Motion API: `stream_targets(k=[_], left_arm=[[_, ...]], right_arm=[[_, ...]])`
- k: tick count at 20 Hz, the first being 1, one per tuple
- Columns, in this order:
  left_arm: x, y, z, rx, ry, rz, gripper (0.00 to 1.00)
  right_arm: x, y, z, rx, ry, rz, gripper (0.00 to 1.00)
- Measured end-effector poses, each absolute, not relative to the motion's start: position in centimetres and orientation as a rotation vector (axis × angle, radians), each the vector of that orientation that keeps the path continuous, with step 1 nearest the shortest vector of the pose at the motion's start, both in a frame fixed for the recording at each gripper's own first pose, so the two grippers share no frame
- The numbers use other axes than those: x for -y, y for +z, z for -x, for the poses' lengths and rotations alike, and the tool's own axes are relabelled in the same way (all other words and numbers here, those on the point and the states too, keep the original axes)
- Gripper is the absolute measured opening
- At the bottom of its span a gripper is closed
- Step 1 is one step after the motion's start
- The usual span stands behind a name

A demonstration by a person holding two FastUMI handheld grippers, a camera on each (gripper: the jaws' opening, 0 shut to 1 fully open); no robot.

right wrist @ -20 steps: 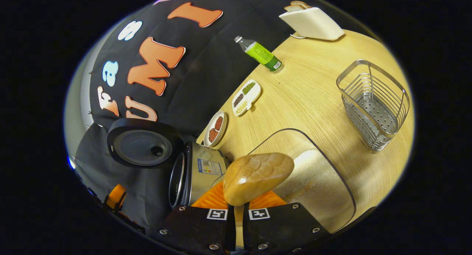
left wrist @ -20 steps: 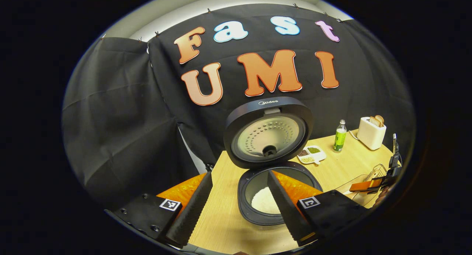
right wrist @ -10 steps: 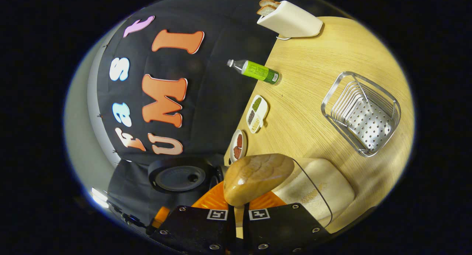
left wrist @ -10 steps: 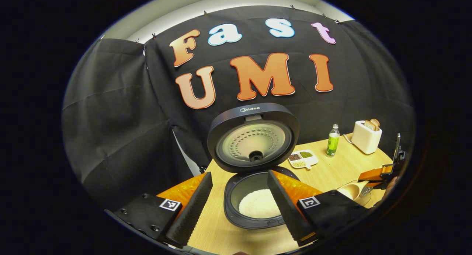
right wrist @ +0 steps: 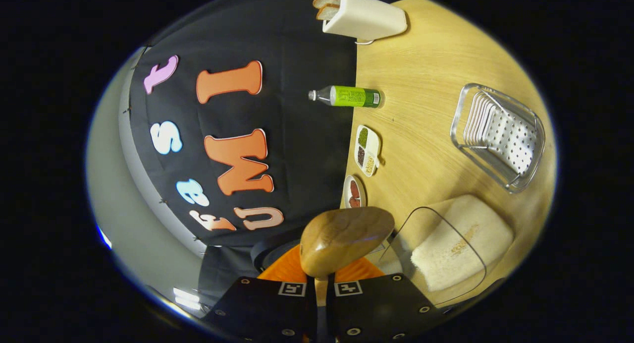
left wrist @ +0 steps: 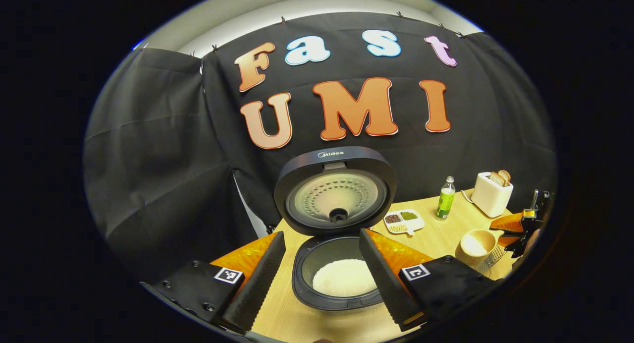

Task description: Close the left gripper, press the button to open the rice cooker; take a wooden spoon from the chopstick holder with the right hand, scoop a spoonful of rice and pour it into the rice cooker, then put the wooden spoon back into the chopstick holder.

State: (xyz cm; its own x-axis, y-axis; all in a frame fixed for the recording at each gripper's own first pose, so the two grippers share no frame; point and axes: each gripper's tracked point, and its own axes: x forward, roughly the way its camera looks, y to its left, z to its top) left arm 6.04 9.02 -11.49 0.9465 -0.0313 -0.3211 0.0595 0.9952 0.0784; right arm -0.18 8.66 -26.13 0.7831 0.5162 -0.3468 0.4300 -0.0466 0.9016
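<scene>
Right gripper (right wrist: 321, 294) clamped on light wooden spoon (right wrist: 344, 239), now rolled further sideways; rice container slid to 4 o'clock. Black rice cooker (left wrist: 338, 273) open, rice inside; spoon loaded, pour likely next. Left gripper (left wrist: 322, 278) wide, empty.

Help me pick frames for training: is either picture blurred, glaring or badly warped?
Left gripper view: sharp and evenly lit; fisheye bends the wall, and the open rice cooker shows clearly. Right gripper view: rolled sideways, the table standing nearly upright; a small glare spot on the wooden spoon, which looms large and slightly soft.
</scene>
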Motion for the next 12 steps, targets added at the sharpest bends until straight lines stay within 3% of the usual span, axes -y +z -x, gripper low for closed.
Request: stream_targets(k=[1,2,3,12], left_arm=[[-9.3,-11.2,-5.9,-0.316,-0.039,-0.083,0.94],[-9.6,-11.0,-5.8,-0.309,-0.033,-0.08,1.0],[-10.0,-10.8,-5.7,-0.3,-0.024,-0.077,0.94],[-14.3,-9.4,-2.9,-0.239,0.094,-0.086,0.94]], right_arm=[[-8.8,-25.6,-0.2,-0.756,0.083,-1.699,0.06],[-9.0,-25.2,-0.8,-0.758,0.09,-1.721,0.07],[-9.5,-24.8,-1.1,-0.765,0.094,-1.734,0.07],[-15.6,-22.2,-4.9,-0.848,0.22,-1.647,0.06]])
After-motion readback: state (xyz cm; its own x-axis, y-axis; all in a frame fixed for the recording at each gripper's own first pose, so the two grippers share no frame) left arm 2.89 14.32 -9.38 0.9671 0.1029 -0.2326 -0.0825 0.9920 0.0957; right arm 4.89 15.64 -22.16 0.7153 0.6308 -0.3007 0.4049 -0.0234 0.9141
